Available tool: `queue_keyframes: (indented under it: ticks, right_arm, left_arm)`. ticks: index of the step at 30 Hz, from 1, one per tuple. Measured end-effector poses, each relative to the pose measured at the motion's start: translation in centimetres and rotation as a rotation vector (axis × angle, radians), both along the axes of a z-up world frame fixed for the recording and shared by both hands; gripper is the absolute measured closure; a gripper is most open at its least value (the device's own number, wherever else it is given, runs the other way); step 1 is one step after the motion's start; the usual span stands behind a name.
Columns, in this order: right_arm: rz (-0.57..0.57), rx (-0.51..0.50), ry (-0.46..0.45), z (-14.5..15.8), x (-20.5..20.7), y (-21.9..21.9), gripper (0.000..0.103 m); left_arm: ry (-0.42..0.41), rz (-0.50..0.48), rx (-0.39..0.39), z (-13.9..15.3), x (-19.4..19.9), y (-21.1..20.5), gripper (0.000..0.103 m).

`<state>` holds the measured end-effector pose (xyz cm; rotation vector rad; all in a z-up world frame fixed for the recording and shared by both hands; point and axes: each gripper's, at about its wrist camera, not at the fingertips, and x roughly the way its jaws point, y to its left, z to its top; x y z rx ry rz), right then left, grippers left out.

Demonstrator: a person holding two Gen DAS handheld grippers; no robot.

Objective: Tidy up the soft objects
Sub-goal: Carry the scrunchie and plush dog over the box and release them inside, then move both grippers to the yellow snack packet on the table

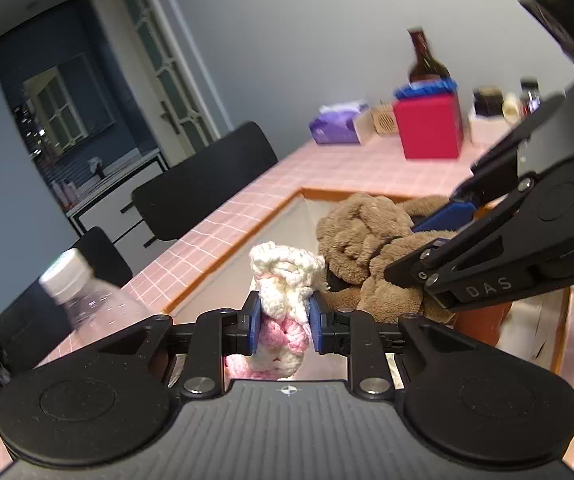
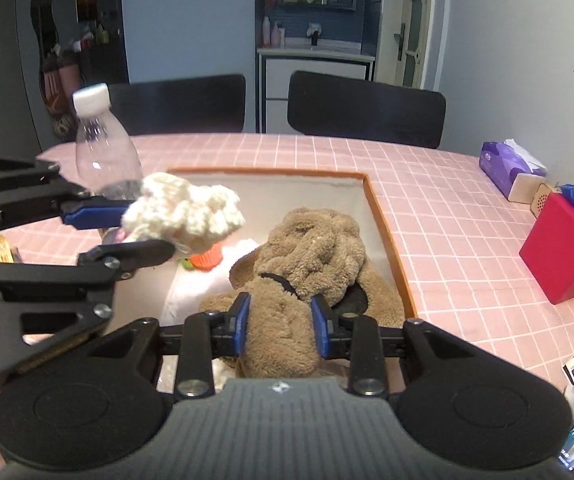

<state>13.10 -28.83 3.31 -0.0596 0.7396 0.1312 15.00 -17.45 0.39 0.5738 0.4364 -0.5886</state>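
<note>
My left gripper (image 1: 283,322) is shut on a white-and-pink crocheted toy (image 1: 285,280) and holds it above the orange-rimmed box (image 1: 231,254). In the right wrist view the left gripper (image 2: 143,228) comes in from the left with the crocheted toy (image 2: 185,214) over the box (image 2: 387,236). My right gripper (image 2: 281,328) is shut on a brown plush dog (image 2: 307,252) that lies inside the box; the dog (image 1: 367,240) also shows in the left wrist view with the right gripper (image 1: 419,244) on it. An orange knitted piece (image 2: 207,258) lies in the box on white cloth.
A clear plastic bottle (image 2: 101,148) with a white cap stands left of the box on the pink checked tablecloth (image 2: 447,216). A red box (image 2: 563,248), a purple tissue pack (image 2: 509,164) and a dark bottle (image 1: 425,60) stand at the right. Two black chairs (image 2: 367,108) line the far edge.
</note>
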Motion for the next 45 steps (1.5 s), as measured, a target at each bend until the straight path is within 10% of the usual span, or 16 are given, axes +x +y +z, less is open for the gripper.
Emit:
queue_keyframes:
  ticks: [12,25,45]
  right_arm:
    - [-0.007,-0.011,0.115,-3.0,2.2,-0.8,0.068]
    - [-0.003,-0.084,0.02,-1.7,1.0,-0.3,0.044]
    - [0.077,-0.008,-0.169,3.1,-4.3,4.1,0.028]
  left_arm:
    - [0.128,-0.01,0.112,-3.5,2.5,-1.5,0.075]
    - [0.09,0.001,0.13,-2.8,1.7,-1.9,0.056]
    - [-0.03,0.166,-0.223,1.5,-5.7,8.2,0.048]
